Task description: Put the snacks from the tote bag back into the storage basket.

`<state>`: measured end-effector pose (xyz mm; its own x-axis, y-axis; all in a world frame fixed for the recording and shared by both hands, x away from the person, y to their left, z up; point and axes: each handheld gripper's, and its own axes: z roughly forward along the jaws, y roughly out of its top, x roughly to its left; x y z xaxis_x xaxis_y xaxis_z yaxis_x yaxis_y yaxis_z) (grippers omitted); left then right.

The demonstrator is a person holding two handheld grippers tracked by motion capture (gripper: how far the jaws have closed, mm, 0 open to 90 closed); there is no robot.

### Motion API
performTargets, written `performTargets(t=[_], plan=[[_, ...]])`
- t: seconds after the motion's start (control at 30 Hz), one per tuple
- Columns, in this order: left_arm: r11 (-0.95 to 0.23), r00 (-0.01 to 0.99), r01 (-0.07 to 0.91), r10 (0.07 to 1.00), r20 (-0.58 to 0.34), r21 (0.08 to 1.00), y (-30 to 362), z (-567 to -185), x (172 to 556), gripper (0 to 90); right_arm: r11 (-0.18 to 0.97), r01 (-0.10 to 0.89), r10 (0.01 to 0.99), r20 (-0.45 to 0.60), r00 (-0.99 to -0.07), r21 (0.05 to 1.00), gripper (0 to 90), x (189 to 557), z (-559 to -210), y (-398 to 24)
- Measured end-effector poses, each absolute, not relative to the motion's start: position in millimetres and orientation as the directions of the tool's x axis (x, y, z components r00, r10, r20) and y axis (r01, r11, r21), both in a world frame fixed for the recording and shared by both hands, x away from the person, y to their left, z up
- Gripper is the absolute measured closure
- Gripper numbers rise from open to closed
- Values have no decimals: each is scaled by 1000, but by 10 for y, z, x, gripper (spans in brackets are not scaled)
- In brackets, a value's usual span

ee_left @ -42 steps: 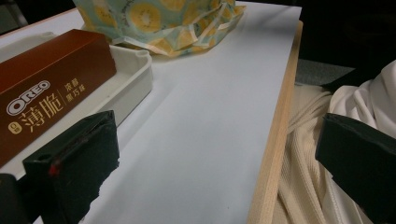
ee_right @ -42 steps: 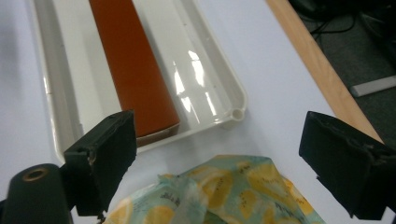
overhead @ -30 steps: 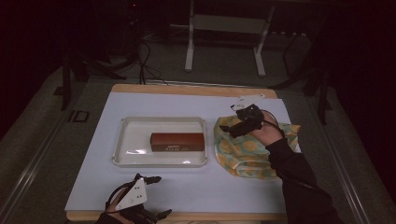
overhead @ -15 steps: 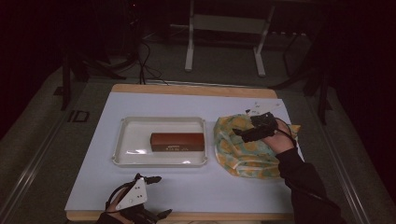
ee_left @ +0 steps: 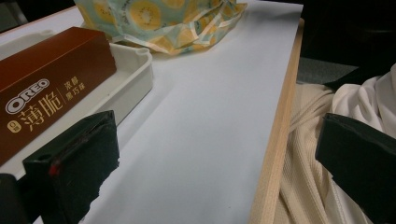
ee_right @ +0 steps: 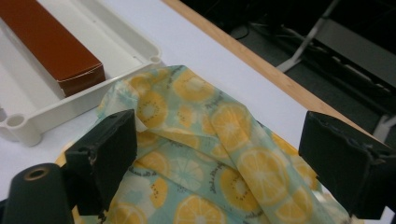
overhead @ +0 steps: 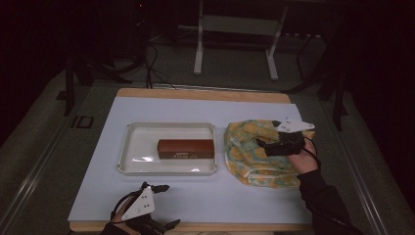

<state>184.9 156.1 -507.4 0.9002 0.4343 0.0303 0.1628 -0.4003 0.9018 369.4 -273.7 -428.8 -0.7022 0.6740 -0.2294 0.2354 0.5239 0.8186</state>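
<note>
Your right claw hangs wide open and empty over the fruit-print cloth, crumpled near the tabletop's right edge beside the tray holding the brown box, so grasping looks undone, while your left claw idles open at the near edge.

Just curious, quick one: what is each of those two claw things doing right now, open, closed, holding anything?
Left gripper: open, holding nothing, near the table's front edge.
Right gripper: open, fingers spread above the fruit-print cloth, gripping nothing.
</note>
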Motion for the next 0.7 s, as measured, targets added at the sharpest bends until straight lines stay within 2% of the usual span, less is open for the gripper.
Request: performTargets(t=[0.7], plan=[[-401,900,163,435,31,902,1562,-5073,1847,0,402,254,799,-202,-567,880,116,3289,-4606,-3022]])
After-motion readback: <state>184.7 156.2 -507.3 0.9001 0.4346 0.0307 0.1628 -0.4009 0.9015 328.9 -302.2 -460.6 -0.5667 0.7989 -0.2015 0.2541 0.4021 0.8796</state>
